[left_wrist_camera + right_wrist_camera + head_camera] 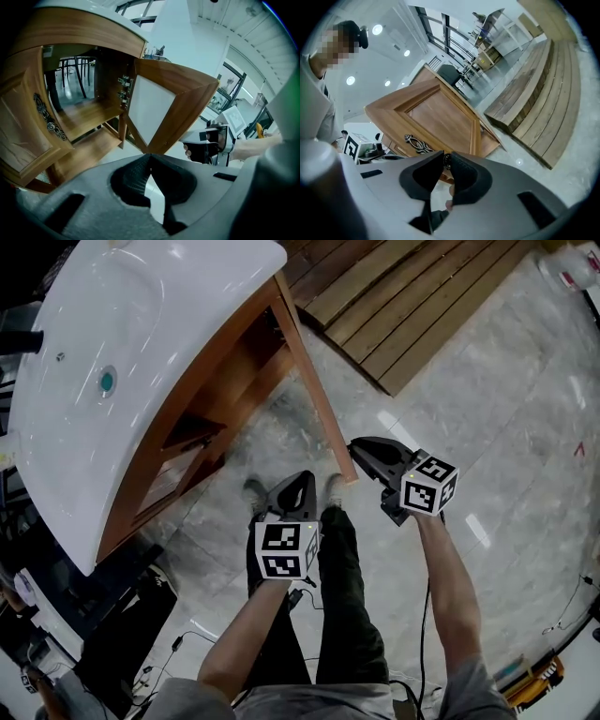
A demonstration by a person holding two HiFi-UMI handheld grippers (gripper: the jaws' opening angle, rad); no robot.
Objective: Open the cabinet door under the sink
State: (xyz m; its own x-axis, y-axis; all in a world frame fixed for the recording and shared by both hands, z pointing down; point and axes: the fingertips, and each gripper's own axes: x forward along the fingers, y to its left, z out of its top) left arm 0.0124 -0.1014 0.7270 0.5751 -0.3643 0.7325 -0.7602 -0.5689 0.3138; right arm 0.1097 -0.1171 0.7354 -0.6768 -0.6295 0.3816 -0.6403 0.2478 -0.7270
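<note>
The white sink [112, 352] sits on a wooden cabinet [220, 371]. Its right door [317, 390] [161, 105] [436, 115] stands swung wide open, baring the inner shelf [89, 115]. An ornate dark handle [417, 143] runs along the door's outer face. My right gripper [359, 448] [445, 160] hangs just off that face near the free edge. Its jaws stand a narrow gap apart, and the handle's end shows through the gap. In the left gripper view the right gripper [206, 143] is clear of the door's edge. My left gripper [302, 480] [150, 158] is shut and empty, low in front of the opening.
The left door panel [23, 136] carries its own ornate handle [49, 123]. A wooden slatted platform [422, 306] lies on the marble floor behind the cabinet. Dark gear and cables [122, 634] fill the lower left. The person's legs [342, 596] stand between the grippers.
</note>
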